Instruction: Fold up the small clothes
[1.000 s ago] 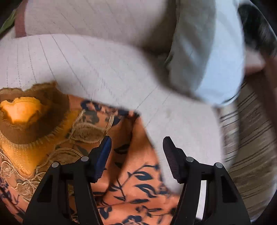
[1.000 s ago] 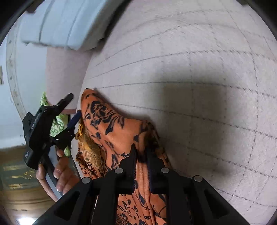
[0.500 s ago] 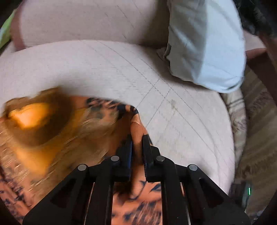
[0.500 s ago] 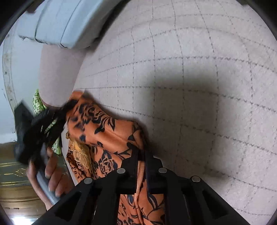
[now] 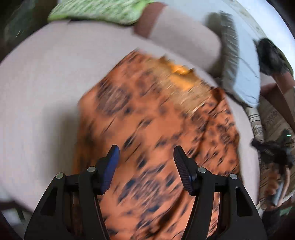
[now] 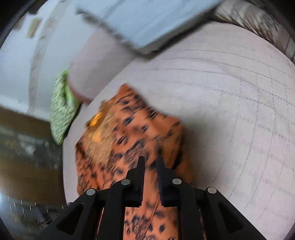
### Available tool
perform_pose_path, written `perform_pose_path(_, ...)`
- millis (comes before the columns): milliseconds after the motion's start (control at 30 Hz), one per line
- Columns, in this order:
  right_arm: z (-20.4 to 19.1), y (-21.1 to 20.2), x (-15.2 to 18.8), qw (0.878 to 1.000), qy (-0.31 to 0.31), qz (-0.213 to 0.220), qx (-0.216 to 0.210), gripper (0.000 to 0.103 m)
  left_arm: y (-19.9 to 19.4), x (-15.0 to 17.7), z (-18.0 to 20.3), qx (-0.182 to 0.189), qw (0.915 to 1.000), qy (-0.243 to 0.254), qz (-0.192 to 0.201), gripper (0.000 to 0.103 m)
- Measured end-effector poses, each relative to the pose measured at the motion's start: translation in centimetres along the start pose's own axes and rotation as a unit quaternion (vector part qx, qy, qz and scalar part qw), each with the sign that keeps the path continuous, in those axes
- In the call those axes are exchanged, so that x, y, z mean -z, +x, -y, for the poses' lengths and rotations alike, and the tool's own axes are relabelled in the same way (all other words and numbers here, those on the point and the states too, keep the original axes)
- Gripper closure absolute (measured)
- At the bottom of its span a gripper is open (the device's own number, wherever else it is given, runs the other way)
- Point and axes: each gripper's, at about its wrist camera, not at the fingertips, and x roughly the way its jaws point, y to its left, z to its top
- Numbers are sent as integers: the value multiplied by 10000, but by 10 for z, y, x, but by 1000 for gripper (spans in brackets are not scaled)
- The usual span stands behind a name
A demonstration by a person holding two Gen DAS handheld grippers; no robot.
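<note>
An orange garment [image 5: 156,118] with dark blue floral print and a gold embroidered neck lies spread on the pale quilted cushion [image 5: 40,88]; both views are motion-blurred. My left gripper [image 5: 144,158] is open above the garment's lower part, holding nothing. In the right wrist view the garment [image 6: 129,133] lies bunched with a fold on its right side. My right gripper [image 6: 150,162] has its jaws close together with a narrow gap, the orange cloth beneath and between them; whether it still pinches the cloth is unclear.
A light blue pillow [image 5: 245,73] rests at the sofa back on the right, also in the right wrist view [image 6: 147,20]. A green patterned cloth [image 5: 99,9] hangs over the sofa arm [image 6: 62,109]. The cushion's edge drops to a striped rug [image 5: 272,118].
My left gripper was shut on the garment's edge and has opened, letting it go, with the view swung over the laid-out garment. My right gripper's jaws have parted slightly.
</note>
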Motion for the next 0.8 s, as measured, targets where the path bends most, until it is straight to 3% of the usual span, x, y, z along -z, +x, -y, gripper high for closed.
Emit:
perform_pose_path(67, -15, -11, 24, 9992, -373, 65, -112, 91, -3, 25, -22, -10, 9995, -281, -140, 42)
perform_pose_path(200, -15, -28, 86, 9983, -557, 71, -182, 90, -26, 50, -39, 102, 9986, -504, 153, 42)
perform_pose_path(333, -23, -27, 154, 9978, -614, -153, -172, 90, -22, 71, -33, 497, 9975, -488, -109, 42)
perform_pose_path(467, -42, -16, 215, 9938, -896, -491, -432, 90, -18, 101, -10, 802, 9959, -88, -403, 42)
perform_pose_path(600, -53, 15, 240, 9908, -1041, -816, -272, 90, 0, 115, 5, 836, 9939, 125, -706, 42)
perform_pose_path(700, -59, 36, 240, 9896, -1093, -912, -195, 90, 3, 117, 8, 740, 9960, 137, -491, 43)
perform_pose_path(733, -60, 42, 241, 9893, -1097, -950, -170, 90, 1, 118, 12, 673, 9965, 291, -402, 46)
perform_pose_path(800, -62, 53, 246, 9872, -1209, -1038, 66, 91, 1, 120, 20, 668, 9956, 547, -377, 89)
